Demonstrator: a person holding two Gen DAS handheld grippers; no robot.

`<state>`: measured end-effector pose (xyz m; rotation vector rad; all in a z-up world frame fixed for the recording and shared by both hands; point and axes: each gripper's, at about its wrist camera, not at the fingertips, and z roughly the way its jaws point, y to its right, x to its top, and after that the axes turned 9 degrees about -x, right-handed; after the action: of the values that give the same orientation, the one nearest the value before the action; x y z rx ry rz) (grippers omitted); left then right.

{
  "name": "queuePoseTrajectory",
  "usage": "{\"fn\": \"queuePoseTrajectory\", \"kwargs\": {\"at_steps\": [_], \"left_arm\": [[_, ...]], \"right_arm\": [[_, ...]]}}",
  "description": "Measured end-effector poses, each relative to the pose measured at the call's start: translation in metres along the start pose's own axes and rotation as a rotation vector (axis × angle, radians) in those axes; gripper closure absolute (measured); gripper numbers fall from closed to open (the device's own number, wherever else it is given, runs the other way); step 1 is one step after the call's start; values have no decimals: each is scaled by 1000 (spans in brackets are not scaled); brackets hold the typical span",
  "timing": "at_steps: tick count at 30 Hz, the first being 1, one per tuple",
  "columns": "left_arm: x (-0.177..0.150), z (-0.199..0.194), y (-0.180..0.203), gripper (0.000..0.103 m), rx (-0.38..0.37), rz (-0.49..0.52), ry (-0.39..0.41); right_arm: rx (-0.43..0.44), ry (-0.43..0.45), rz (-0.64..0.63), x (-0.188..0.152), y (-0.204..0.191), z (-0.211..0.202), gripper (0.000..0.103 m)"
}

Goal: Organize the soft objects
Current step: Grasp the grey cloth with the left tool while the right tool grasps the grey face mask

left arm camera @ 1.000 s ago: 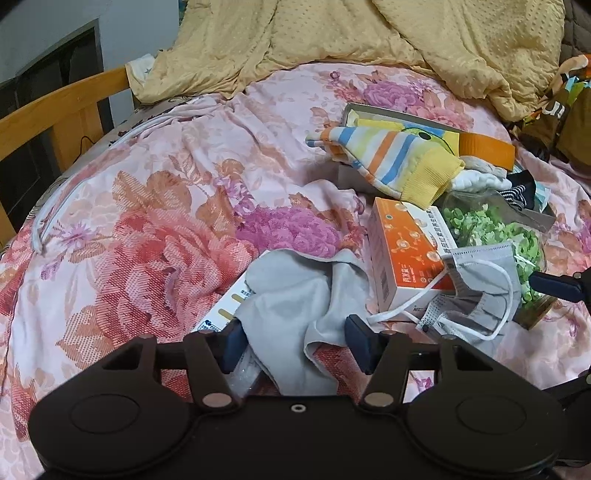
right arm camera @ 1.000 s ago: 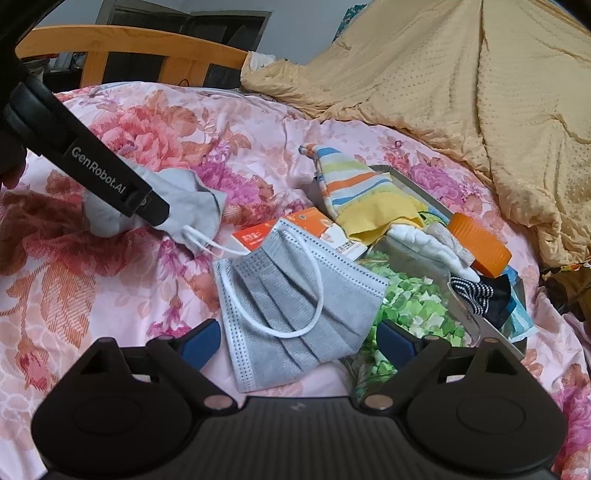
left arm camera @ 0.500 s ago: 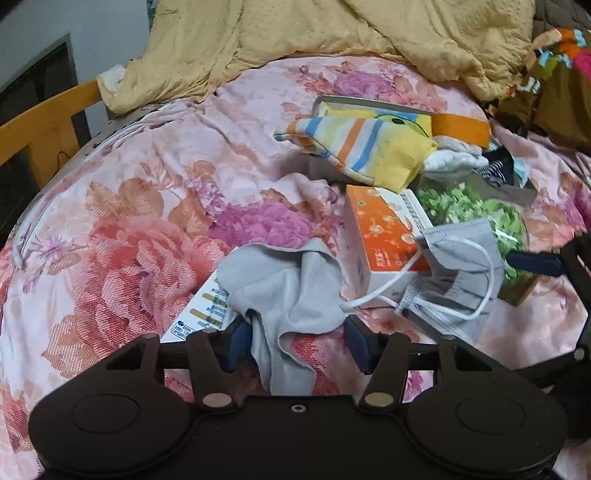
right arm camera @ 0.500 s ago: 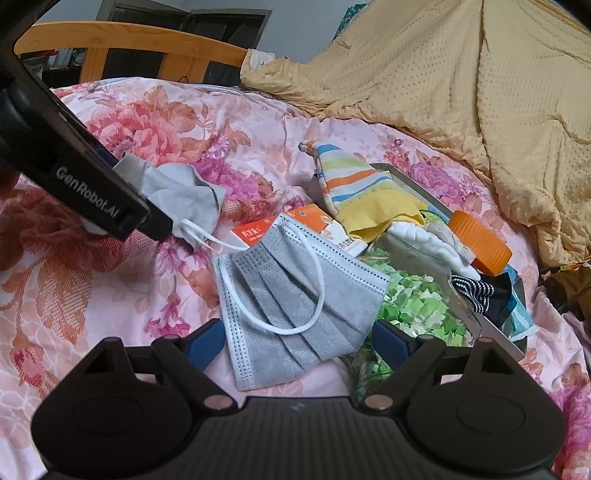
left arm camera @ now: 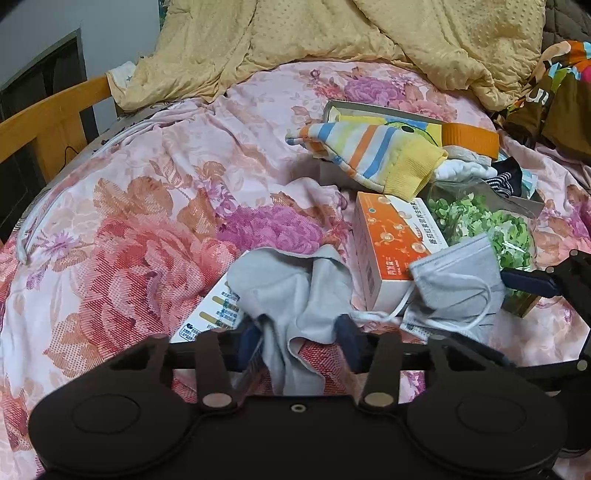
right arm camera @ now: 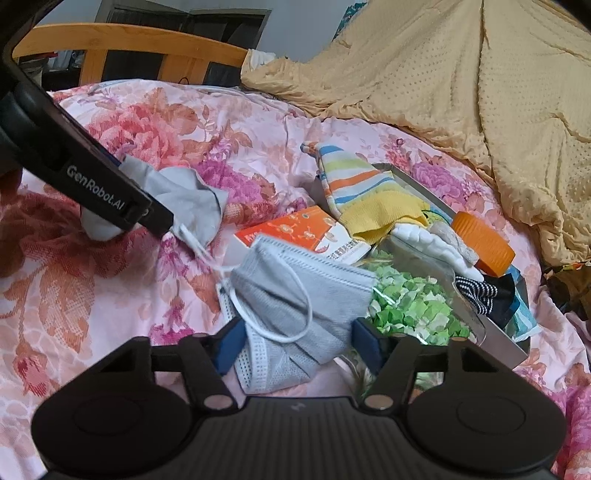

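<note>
A crumpled grey cloth (left arm camera: 295, 291) lies on the floral bedspread (left arm camera: 147, 229), partly over a white printed packet (left arm camera: 210, 314). My left gripper (left arm camera: 299, 341) is closing on the cloth's near end, with both pads against its folds. A grey face mask (right arm camera: 295, 295) with white ear loops leans on an orange box (right arm camera: 303, 232). My right gripper (right arm camera: 299, 343) is closing on the mask, which bunches between the pads. The right wrist view shows the grey cloth (right arm camera: 188, 199) under the left gripper's black body. In the left wrist view the mask (left arm camera: 458, 280) sits at the right.
A bag of green bits (right arm camera: 406, 306) lies behind the mask. A grey tray (right arm camera: 498, 350) holds a striped sock (right arm camera: 354, 188), white and dark fabrics and an orange-capped jar (right arm camera: 484, 243). A yellow blanket (left arm camera: 369, 33) is heaped at the back. A wooden bed rail (left arm camera: 48, 118) runs on the left.
Both pairs of jaws have narrowed. The grey cloth is gathered tighter between the left pads, and the mask has crumpled between the right pads. Neither hand has shifted.
</note>
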<state>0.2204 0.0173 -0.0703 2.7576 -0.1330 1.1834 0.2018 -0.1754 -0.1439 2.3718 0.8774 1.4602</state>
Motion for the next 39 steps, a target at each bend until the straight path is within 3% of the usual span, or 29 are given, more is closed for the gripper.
{"fn": "queuePoseTrajectory", "kwargs": {"at_steps": [2, 4, 13, 16, 20, 22, 25, 28, 30, 36, 39], "left_arm": [[-1, 0, 1, 80, -22, -2, -13], [-3, 2, 1, 87, -60, -17, -44], [-8, -2, 5, 92, -108, -20, -44], [-9, -6, 4, 93, -158, -72, -60], [-11, -11, -7, 93, -266, -231, -91], [-12, -13, -11, 93, -268, -282, -110], [-14, -14, -15, 92, -208, -316, -122], [-13, -15, -18, 81, -138, -305, -109], [-12, -15, -22, 78, -134, -327, -99], [-10, -14, -26, 51, -123, -351, -70], [-8, -6, -26, 42, -105, -358, -63]], "right_arm": [[-5, -1, -2, 1, 0, -1, 43], [-11, -2, -6, 1, 0, -2, 47], [7, -7, 7, 4, 2, -7, 79], [48, 4, 3, 7, 0, -12, 82], [93, 11, 21, 12, 0, -18, 86], [120, 4, 41, 14, 3, -21, 87], [134, -6, 46, 16, 3, -22, 87], [118, -14, 44, 15, 2, -20, 76], [113, -26, 68, 15, 5, -17, 56], [106, -12, 113, 15, 12, -15, 25], [109, -20, 128, 14, 13, -10, 21]]}}
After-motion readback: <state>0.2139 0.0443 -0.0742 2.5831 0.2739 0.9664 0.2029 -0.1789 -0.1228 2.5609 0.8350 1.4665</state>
